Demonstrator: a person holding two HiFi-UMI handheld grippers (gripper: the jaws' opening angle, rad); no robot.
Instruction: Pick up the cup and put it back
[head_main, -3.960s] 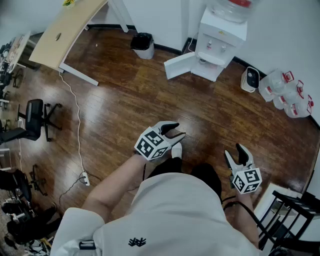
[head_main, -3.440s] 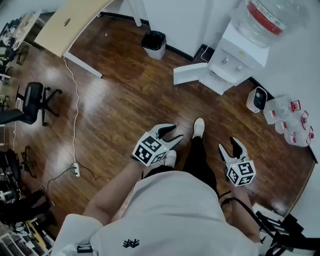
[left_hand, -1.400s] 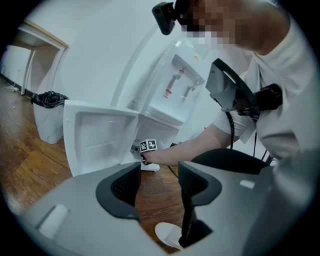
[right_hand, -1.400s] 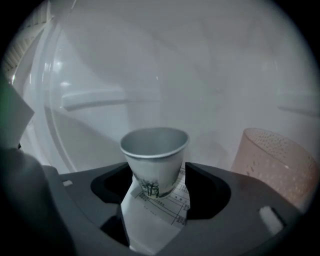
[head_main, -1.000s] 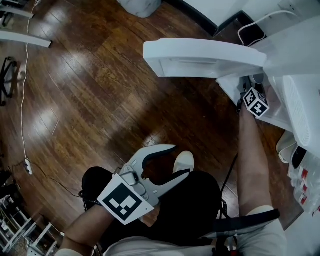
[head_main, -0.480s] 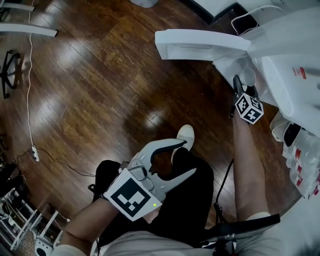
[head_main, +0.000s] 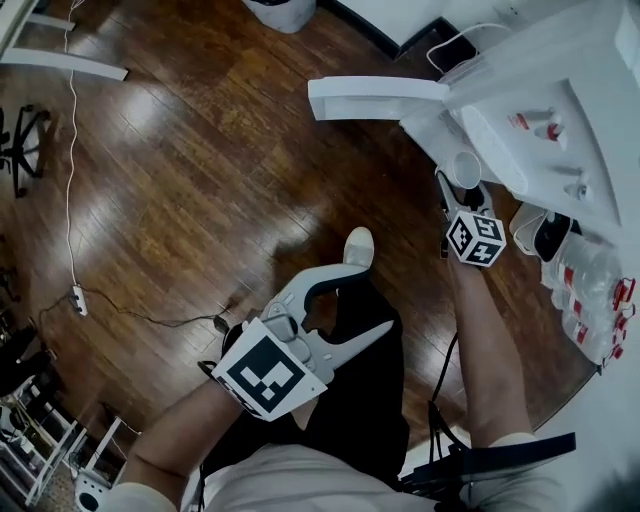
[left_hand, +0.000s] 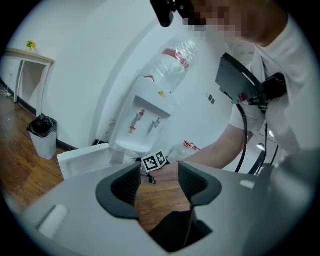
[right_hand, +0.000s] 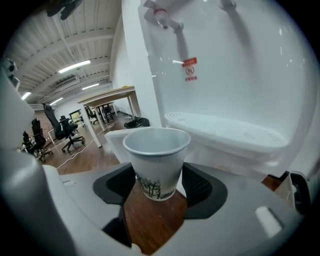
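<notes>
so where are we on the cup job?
Pickup looks done: the right gripper is shut on the cup, upright, in the air in front of the dispenser tray. Left gripper is open and empty. Left: setting the cup back down and releasing.

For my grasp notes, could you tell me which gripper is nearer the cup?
Right. The right gripper grips the cup between its jaws; the left gripper is open, well away, over the person's leg.

Bin (left_hand: 42, 134) nr wall (left_hand: 90, 60); desk (right_hand: 107, 94), chair (right_hand: 61, 130) on wood flr (head_main: 200, 180).
</notes>
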